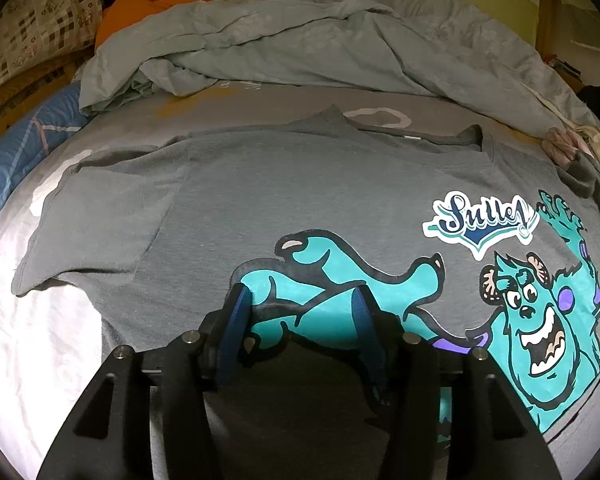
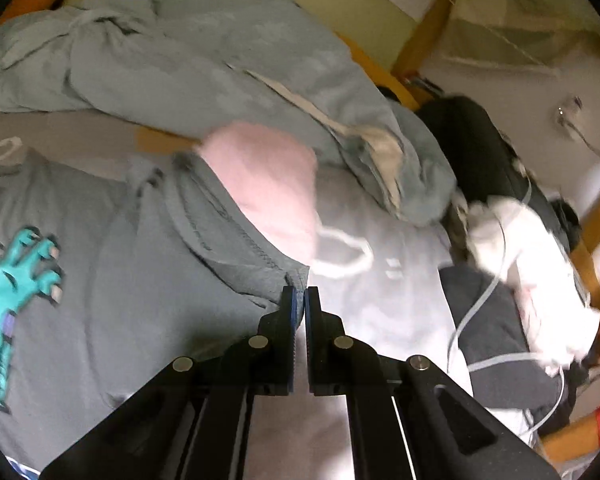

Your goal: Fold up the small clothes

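Two tools are in my hands over the bed. My left tool has its blue-padded fingers spread wide, with nothing between them; they hang just above the grey T-shirt, over the teal cartoon monster print on its front. I cannot tell whether the fingertips touch the cloth. My right tool is pinched nearly closed, only a thin slit between its fingers, and the stitched hem at the edge of the T-shirt is caught between them, the fabric drawn up into a ridge that runs back from the tips.

The T-shirt lies spread flat on the bed sheet, print side up, with its neckline toward the far side and one sleeve lying out to the left in the left wrist view. A rumpled pale blue quilt is heaped beyond it. A pink garment lies just past the gripped hem in the right wrist view, blurred, and a white cable trails over dark cloth to the right
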`<state>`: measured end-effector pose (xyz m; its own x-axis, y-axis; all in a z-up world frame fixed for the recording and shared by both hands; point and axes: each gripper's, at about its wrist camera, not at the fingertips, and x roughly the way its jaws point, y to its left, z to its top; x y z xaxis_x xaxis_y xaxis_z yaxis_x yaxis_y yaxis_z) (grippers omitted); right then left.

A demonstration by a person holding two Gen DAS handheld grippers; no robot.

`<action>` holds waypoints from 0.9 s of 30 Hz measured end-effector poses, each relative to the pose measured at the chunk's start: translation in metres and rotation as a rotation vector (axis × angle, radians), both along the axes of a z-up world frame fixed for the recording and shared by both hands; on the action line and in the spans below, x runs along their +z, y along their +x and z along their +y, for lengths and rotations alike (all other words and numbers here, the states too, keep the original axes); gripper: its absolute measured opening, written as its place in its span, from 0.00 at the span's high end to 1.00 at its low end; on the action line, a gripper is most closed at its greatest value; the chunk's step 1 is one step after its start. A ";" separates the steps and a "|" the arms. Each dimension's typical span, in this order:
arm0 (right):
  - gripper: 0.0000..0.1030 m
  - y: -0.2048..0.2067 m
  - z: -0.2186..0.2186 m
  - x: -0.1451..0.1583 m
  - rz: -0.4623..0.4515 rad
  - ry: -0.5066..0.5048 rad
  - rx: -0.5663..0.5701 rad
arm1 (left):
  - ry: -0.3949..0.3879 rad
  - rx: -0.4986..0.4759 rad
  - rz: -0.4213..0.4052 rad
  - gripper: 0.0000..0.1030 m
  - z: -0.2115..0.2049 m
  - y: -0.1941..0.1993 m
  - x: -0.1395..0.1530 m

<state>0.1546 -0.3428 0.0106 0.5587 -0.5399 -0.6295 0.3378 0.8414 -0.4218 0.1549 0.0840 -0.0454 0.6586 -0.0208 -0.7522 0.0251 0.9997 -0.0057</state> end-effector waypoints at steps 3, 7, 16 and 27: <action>0.97 -0.012 -0.012 -0.006 -0.013 0.002 -0.049 | 0.002 0.000 0.001 0.47 0.000 0.000 0.000; 0.97 -0.021 -0.004 -0.025 0.046 -0.043 -0.009 | 0.002 0.001 0.002 0.45 0.002 0.000 0.000; 0.52 -0.099 -0.016 0.017 -0.129 0.266 -0.080 | -0.101 -0.028 -0.084 0.29 0.014 -0.014 0.012; 0.52 -0.238 0.045 0.025 -0.292 0.523 0.155 | 0.007 0.110 -0.539 0.21 0.023 -0.135 0.075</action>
<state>-0.0835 -0.2979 0.0357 0.7951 -0.0999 -0.5982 0.2348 0.9601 0.1518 0.0199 0.1069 0.0296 0.9485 0.0734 -0.3080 -0.0818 0.9965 -0.0144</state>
